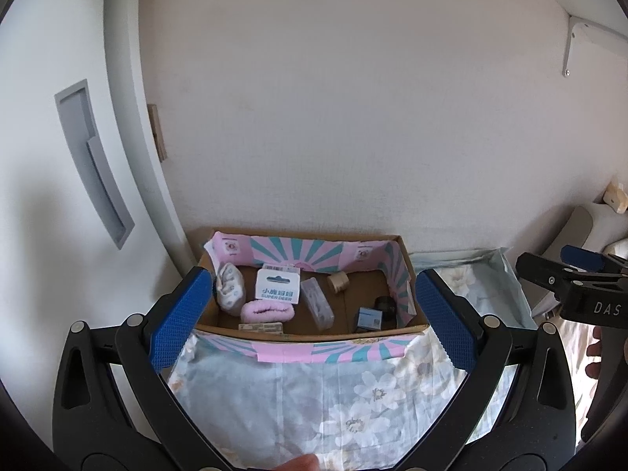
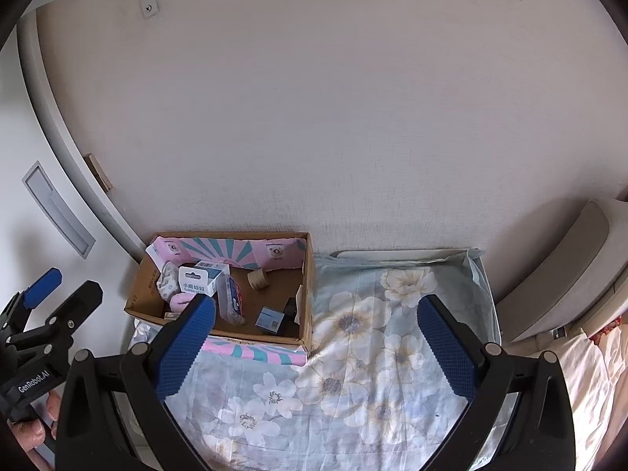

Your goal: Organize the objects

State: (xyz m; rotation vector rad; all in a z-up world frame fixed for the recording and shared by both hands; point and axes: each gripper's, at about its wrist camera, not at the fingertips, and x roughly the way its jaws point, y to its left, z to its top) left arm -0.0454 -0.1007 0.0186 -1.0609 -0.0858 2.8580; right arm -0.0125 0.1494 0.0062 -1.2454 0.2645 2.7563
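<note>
A: Item one — open brown cardboard box (image 1: 416, 306) with a pink-and-teal striped lining, against the wall at the left end of the floral-print sheet (image 2: 392, 353). Contents?

B: White carton with blue "SUPER DEER" lettering (image 1: 277, 285), rolled pink towel (image 1: 267, 311), patterned white cloth bundle (image 1: 229, 286), clear plastic case (image 1: 318, 304), small tan cardboard roll (image 1: 338, 282), small blue box (image 1: 369, 318), dark jar (image 1: 386, 304). All lay inside; nothing loose showed on the sheet.

A: Grippers?

B: Left gripper (image 1: 314, 316) — blue pads spread wide, nothing between them, raised above the sheet. Right gripper (image 2: 318, 347) likewise spread and empty.

A: Bearing of the box?

B: Dead ahead of the left gripper, framed between its fingers; from the right gripper it lay forward and to the left. The box's long axis ran along the wall, across the left gripper's line of reach. The left hand was judged nearer.
</note>
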